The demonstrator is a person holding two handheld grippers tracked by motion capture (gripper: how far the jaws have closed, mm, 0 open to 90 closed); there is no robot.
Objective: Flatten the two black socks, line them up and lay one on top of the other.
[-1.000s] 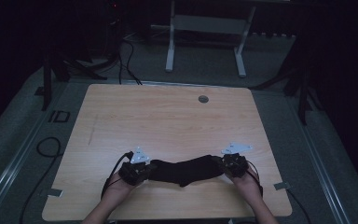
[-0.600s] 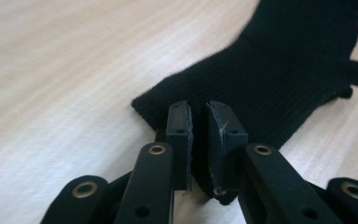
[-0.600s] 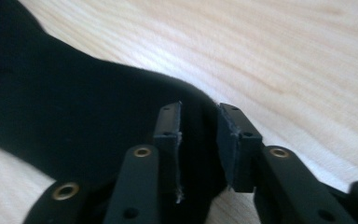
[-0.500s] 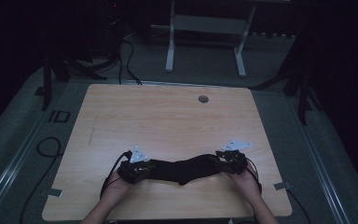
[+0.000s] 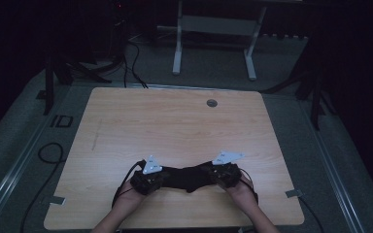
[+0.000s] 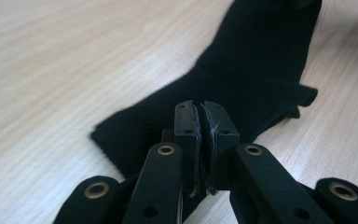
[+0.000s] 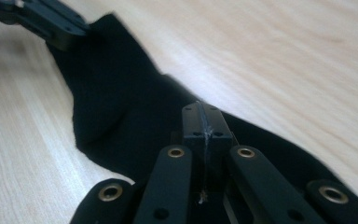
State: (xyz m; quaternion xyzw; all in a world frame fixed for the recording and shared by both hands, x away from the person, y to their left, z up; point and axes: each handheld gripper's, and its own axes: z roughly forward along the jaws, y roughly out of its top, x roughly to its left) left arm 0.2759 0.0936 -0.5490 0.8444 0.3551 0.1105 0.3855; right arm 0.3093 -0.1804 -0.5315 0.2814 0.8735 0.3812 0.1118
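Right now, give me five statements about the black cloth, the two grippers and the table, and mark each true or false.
1. The black cloth lies on the wooden table between the two grippers. True.
2. The left gripper stands with its jaws wide apart. False: its jaws are closed together, over one end of the cloth.
3. The right gripper has its jaws closed together. True.
4. The cloth is bright red. False: it is black.
5. The cloth lies at the far edge of the table, beside the round grommet. False: it lies near the person's edge, well away from the grommet.
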